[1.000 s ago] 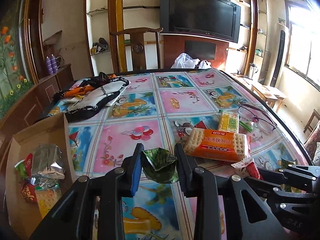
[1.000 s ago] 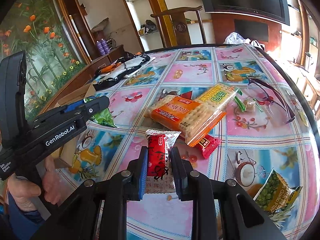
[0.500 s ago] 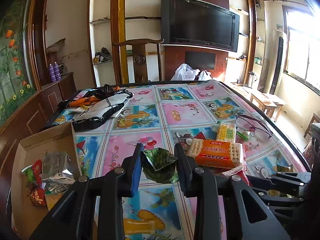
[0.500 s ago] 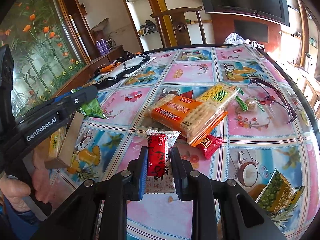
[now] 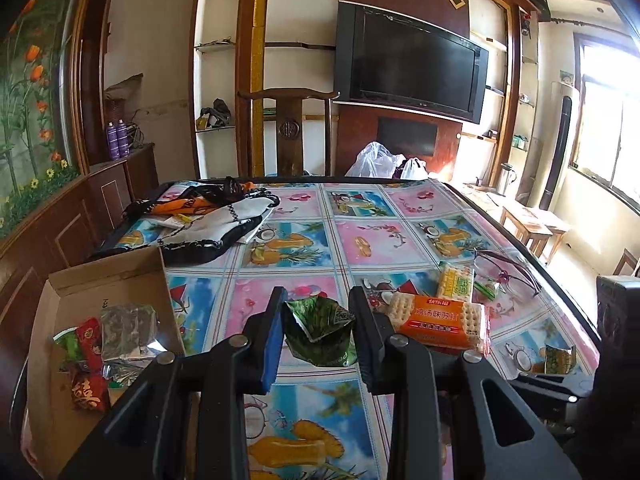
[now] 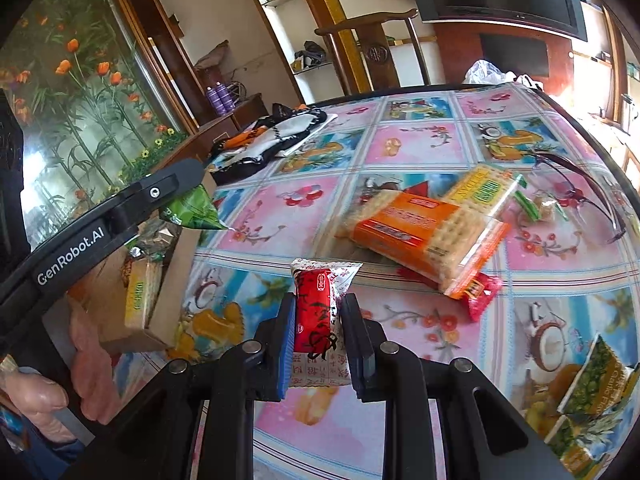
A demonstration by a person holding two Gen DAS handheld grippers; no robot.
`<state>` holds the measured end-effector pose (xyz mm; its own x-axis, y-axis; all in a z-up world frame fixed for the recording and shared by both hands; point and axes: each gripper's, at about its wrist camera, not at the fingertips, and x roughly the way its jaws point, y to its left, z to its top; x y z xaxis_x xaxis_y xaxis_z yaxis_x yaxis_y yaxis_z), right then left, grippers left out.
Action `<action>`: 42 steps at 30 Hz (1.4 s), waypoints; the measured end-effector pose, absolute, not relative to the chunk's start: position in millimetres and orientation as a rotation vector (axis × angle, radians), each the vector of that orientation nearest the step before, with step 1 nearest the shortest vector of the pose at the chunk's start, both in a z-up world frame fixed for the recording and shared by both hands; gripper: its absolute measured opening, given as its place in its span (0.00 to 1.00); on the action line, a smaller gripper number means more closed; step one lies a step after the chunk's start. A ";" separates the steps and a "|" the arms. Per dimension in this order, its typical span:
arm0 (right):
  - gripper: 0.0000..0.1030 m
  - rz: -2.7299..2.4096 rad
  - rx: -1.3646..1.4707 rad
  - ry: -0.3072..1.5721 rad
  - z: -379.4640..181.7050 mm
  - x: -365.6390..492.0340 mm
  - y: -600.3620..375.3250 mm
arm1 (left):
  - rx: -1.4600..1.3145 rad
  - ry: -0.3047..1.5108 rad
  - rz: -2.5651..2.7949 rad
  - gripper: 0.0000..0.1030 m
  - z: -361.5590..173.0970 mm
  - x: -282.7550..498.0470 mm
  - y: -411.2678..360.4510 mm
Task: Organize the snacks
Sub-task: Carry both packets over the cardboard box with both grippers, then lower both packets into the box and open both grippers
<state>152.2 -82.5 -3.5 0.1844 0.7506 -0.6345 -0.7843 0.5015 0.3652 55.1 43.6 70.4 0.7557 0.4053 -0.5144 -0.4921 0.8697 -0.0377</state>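
Note:
My left gripper (image 5: pixel 318 332) is shut on a crumpled green snack packet (image 5: pixel 320 334), held above the table just right of the cardboard box (image 5: pixel 108 280). The right wrist view shows that packet (image 6: pixel 194 214) hanging over the box's edge. The box holds several snacks, among them a silver bag (image 5: pixel 128 330) and red packets (image 5: pixel 90 392). My right gripper (image 6: pixel 316 338) is shut on a red and white snack packet (image 6: pixel 318 312), lifted over the table near its front. An orange cracker pack (image 6: pixel 420 232) lies on a yellow-green one (image 6: pixel 486 190) mid-table.
Glasses (image 6: pixel 576 192) lie right of the crackers. A small red packet (image 6: pixel 480 292) sits under the orange pack, a green pea packet (image 6: pixel 592 384) at the front right. A black and white cloth bag (image 5: pixel 216 224) lies at the back left. A hand (image 6: pixel 40 396) holds the left gripper.
The left gripper has risen and drifted left toward the box with the green packet. The right gripper has shifted left with the red and white packet.

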 end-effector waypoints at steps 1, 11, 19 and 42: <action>0.24 1.093 -0.045 0.866 -2.5 149.7 -78.1 | -0.180 0.515 0.498 0.29 71.2 53.2 46.4; 0.24 1.225 -0.062 0.810 16.2 106.5 -26.2 | -0.280 0.470 0.586 0.29 79.4 19.5 92.4; 0.24 1.308 -0.099 0.786 20.3 75.0 12.2 | -0.355 0.429 0.652 0.29 78.2 -17.8 122.4; 0.24 1.391 -0.243 0.782 -4.6 26.4 67.9 | -0.529 0.437 0.858 0.30 27.3 -108.2 159.3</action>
